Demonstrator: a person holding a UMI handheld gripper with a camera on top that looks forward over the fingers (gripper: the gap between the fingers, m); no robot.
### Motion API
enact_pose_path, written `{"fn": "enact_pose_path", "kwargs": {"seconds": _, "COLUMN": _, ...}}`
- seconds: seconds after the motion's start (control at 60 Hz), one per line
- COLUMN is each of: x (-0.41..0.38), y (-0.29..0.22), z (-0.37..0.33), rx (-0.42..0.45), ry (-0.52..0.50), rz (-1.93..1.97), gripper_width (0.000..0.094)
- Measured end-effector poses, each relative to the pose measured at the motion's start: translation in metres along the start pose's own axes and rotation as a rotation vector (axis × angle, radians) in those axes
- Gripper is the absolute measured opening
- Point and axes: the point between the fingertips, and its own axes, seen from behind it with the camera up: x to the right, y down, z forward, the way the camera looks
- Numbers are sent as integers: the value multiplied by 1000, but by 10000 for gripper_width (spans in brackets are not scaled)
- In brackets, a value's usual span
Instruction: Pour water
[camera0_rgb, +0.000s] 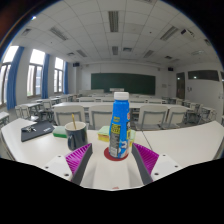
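Glossy plastic bottle (120, 125), dark matt cup (77, 136), smooth pale tabletop (180, 143), matt magenta-padded tongs (113, 160).

Bottle (120, 126) between fingers, cup (77, 136) left

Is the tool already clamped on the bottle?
No: the bottle stands upright on the table between the open tool's fingers, with gaps at both sides.
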Motion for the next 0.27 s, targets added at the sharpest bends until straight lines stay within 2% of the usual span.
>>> {"fn": "enact_pose_path", "kwargs": {"seconds": 0.083, "x": -13, "y": 12, "z": -37, "rx": -6, "ry": -37, "rz": 61, "gripper_width": 854}}
{"fn": "enact_pose_path", "kwargs": {"seconds": 0.267, "x": -30, "y": 29, "z": -66, "rx": -12, "ry": -94, "rz": 111, "gripper_width": 851}}
